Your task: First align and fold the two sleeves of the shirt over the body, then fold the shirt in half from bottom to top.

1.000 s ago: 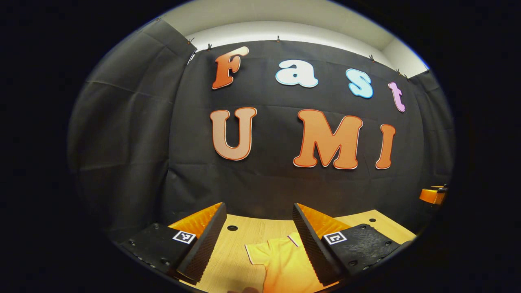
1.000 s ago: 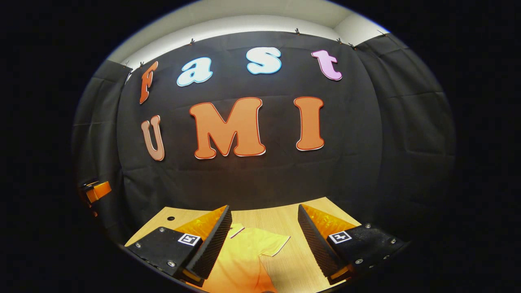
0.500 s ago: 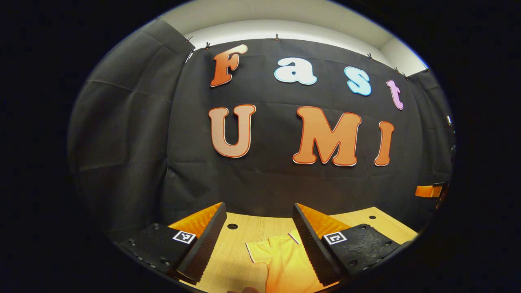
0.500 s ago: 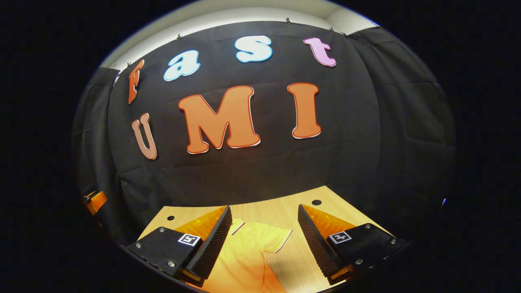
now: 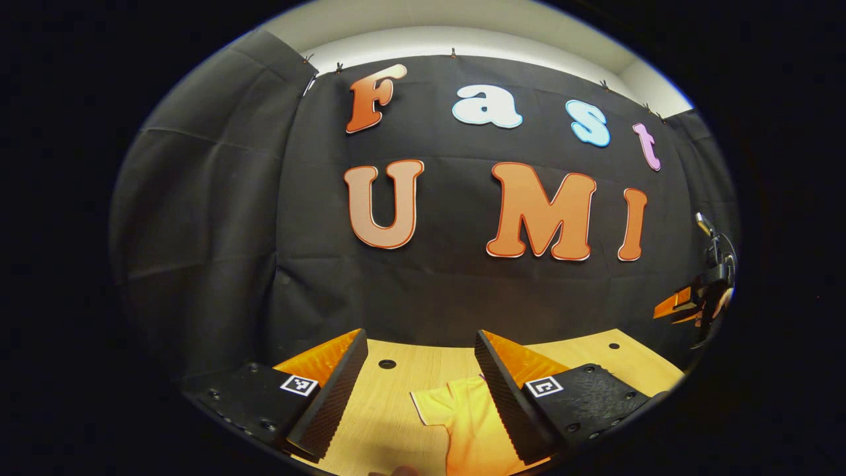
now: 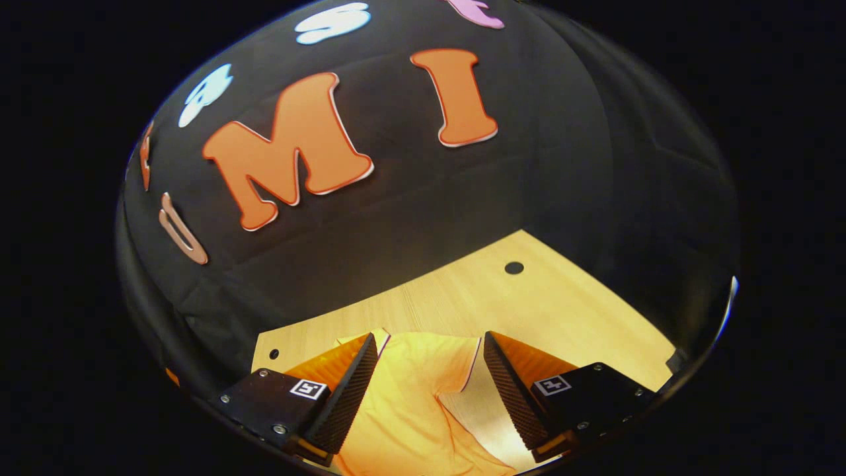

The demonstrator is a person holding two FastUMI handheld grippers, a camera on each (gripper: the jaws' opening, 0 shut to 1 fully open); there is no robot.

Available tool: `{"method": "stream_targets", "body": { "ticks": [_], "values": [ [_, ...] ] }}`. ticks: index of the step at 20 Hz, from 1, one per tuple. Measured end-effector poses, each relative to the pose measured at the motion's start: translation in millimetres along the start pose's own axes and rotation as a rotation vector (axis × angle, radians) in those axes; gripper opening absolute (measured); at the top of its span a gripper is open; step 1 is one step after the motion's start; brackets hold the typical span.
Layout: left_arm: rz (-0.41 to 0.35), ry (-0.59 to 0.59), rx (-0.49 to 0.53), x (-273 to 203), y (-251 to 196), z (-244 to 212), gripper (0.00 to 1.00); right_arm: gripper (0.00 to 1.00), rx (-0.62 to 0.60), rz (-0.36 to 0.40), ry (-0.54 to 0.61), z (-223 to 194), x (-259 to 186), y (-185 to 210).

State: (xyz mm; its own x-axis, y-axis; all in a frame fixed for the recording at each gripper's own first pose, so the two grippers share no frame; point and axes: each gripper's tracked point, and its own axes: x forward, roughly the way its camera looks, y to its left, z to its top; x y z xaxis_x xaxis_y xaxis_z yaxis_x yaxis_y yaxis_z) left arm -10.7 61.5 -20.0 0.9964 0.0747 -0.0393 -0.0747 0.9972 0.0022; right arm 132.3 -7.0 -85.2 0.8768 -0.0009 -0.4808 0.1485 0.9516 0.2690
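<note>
A yellow short-sleeved shirt (image 5: 472, 423) lies flat on the wooden table (image 5: 390, 403). In the left gripper view its left sleeve (image 5: 433, 406) sits between the fingers of my left gripper (image 5: 420, 334), which is open above it. In the right gripper view the shirt (image 6: 403, 403) spreads below my right gripper (image 6: 429, 336), also open, with the right sleeve (image 6: 459, 360) between its fingers. Neither gripper holds any cloth. The right gripper (image 5: 681, 307), held in a hand, also appears far off at the right edge of the left gripper view.
The table has small round holes (image 6: 513, 268) (image 5: 387, 364) near its back edge. The black cloth wall (image 5: 429, 291) rises directly behind the table. Bare wood (image 6: 562, 311) lies to the right of the shirt.
The right gripper has tipped down and moved closer to the shirt, so more table shows. The left gripper shifted slightly left, the shirt now sitting further right between its fingers. Both stay open.
</note>
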Motion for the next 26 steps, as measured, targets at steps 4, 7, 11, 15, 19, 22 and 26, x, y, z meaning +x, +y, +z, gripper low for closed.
{"method": "stream_targets", "body": {
  "ticks": [4, 7, 11, 15, 19, 22, 26],
  "values": [
    [0.024, 0.02, 0.01, 11, 14, -9, 0.98, 0.98, 0.044, -0.084, 0.172, -29, 63, -22],
    [0.041, 0.045, 0.005, 21, 21, -19, 0.98, 0.98, 0.083, -0.131, 0.295, -61, 111, -33],
    [0.067, 0.091, 0.007, 39, 33, -35, 0.98, 0.99, 0.069, -0.202, 0.451, -108, 159, -48],
    [0.083, 0.137, -0.002, 50, 40, -52, 0.98, 0.98, 0.111, -0.248, 0.581, -145, 191, -57],
    [0.111, 0.164, 0.007, 56, 53, -61, 0.98, 0.97, 0.07, -0.296, 0.616, -167, 206, -65],
    [0.126, 0.178, 0.012, 61, 59, -62, 0.98, 0.96, 0.057, -0.312, 0.627, -175, 213, -66],
    [0.124, 0.183, 0.024, 64, 56, -61, 0.98, 0.94, 0.023, -0.356, 0.631, -182, 217, -73]
  ]
}}
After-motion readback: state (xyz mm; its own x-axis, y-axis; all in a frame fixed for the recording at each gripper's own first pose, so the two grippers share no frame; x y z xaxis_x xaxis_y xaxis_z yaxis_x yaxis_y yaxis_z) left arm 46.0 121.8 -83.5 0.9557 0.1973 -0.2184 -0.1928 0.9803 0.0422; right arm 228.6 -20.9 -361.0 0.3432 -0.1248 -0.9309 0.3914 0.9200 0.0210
